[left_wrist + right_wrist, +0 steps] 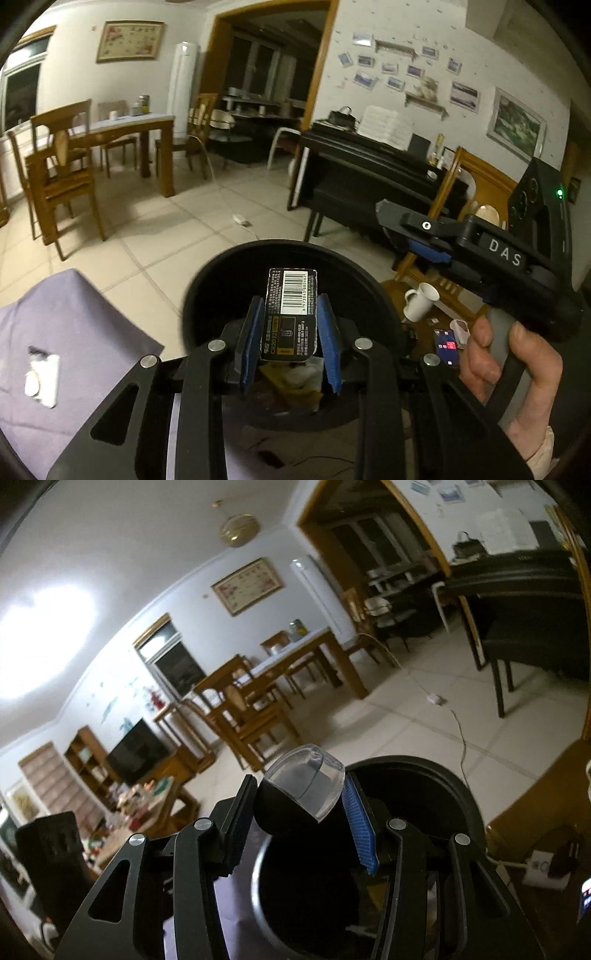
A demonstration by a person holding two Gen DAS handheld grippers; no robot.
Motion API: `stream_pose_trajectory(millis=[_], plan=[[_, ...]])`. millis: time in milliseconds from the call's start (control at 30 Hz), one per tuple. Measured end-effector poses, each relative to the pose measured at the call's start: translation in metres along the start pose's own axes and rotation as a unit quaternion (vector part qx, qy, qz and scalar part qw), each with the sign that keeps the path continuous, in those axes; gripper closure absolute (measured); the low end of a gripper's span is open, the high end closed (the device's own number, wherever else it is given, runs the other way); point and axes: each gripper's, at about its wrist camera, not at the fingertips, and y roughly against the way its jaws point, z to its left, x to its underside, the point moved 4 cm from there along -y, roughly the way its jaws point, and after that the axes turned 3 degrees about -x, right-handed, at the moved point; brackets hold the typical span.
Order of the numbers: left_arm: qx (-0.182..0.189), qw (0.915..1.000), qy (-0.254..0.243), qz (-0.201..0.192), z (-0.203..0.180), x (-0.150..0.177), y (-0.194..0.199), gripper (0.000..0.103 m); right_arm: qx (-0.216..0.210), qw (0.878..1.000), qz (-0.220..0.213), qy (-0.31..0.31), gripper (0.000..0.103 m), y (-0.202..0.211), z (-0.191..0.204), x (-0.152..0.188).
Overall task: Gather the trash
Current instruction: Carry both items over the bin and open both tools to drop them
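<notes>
My left gripper (291,306) is shut on a black battery card (291,314) with a barcode, held over the open black trash bin (207,291). Some trash lies inside the bin (295,376). My right gripper (300,797) is shut on a black pouch with a clear plastic shell (306,790), held over the bin's rim (436,771). The right gripper also shows in the left wrist view (399,225), to the right of and above the bin, with a hand on its handle.
A purple cloth (74,332) lies left of the bin with a white blister pack (42,376) on it. A white mug (421,301) and small items sit on a wooden surface at right. Chairs, a dining table (122,129) and a black piano (369,162) stand beyond.
</notes>
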Motion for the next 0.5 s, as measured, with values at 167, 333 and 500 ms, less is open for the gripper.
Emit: stream_pose_trajectory(millis=[167, 333, 500], plan=[[0.004, 0.9997, -0.016, 0.017, -0.018, 0.004, -0.021, 0.074, 0.005, 1.0, -0.001, -0.016, 0.055, -0.001, -0.024, -0.001], [0.005, 0.9994, -0.017, 0.029, -0.019, 0.01, -0.031, 0.073, 0.008, 1.0, 0.004, -0.029, 0.055, -0.012, -0.038, -0.003], [0.002, 0.9992, -0.017, 0.036, -0.024, 0.008, -0.044, 0.073, 0.009, 0.999, 0.013, -0.036, 0.054, -0.024, -0.046, -0.002]])
